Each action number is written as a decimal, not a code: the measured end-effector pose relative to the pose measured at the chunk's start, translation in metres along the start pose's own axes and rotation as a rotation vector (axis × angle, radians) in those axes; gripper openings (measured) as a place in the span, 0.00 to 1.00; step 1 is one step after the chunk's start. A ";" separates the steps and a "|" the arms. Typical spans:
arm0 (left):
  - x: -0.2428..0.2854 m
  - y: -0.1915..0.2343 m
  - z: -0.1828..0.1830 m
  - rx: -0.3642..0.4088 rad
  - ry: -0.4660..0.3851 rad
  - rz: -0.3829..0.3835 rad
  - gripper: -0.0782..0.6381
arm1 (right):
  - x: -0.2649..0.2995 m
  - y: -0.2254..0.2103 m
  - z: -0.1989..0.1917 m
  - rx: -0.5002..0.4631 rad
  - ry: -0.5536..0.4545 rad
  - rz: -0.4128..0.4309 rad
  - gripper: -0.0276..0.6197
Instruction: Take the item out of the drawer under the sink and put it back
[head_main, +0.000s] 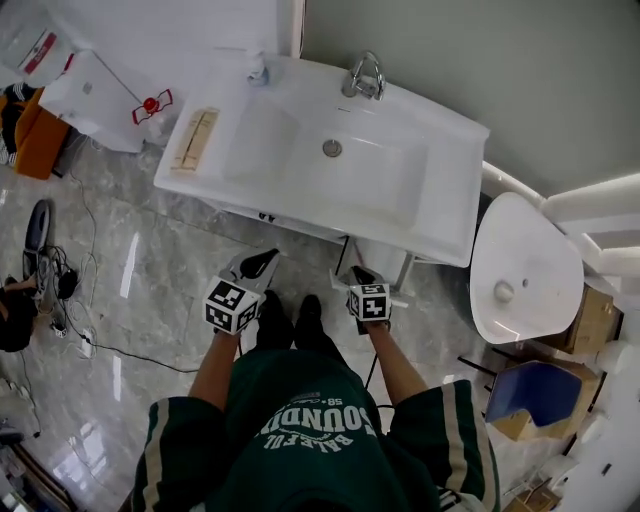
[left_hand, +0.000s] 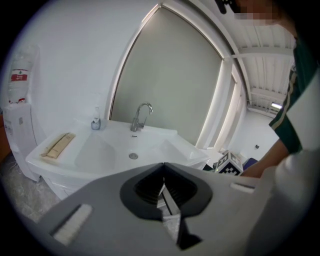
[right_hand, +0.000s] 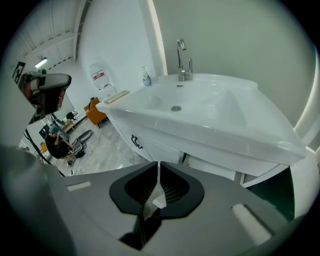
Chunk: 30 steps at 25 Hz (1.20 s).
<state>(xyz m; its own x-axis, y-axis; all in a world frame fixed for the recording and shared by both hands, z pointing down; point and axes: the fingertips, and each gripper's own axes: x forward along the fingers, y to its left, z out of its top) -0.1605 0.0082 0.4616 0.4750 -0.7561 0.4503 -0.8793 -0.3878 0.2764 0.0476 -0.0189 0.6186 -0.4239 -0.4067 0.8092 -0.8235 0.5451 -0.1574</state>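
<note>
The white sink (head_main: 330, 150) stands ahead of me, and its cabinet front below carries a black handle (right_hand: 136, 141), also visible in the head view (head_main: 266, 215). The drawer front looks closed and no item from it is visible. My left gripper (head_main: 268, 256) hangs in front of the cabinet at about sink height, its jaws (left_hand: 163, 164) meeting at the tips with nothing between them. My right gripper (head_main: 357, 272) is beside it on the right, pointing down toward the cabinet. Its jaws (right_hand: 158, 162) are also together and empty.
A tap (head_main: 364, 75), a small soap bottle (head_main: 257, 68) and a wooden tray (head_main: 195, 138) sit on the sink. A white toilet (head_main: 520, 270) stands to the right. Cables (head_main: 60, 290) lie on the marble floor at left, near a white water dispenser (head_main: 95, 95).
</note>
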 end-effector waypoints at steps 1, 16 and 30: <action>-0.001 0.001 0.005 0.007 -0.009 -0.003 0.18 | -0.006 0.003 0.010 -0.001 -0.025 -0.004 0.06; -0.008 -0.004 0.074 0.072 -0.137 -0.022 0.18 | -0.113 0.019 0.160 -0.048 -0.422 0.014 0.05; -0.027 0.002 0.133 0.119 -0.250 -0.001 0.18 | -0.195 0.030 0.239 -0.091 -0.706 -0.010 0.05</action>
<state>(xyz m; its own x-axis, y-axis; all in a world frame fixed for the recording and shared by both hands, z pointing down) -0.1802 -0.0420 0.3373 0.4658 -0.8566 0.2221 -0.8836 -0.4369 0.1682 0.0155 -0.0984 0.3204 -0.5847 -0.7731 0.2458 -0.8069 0.5854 -0.0785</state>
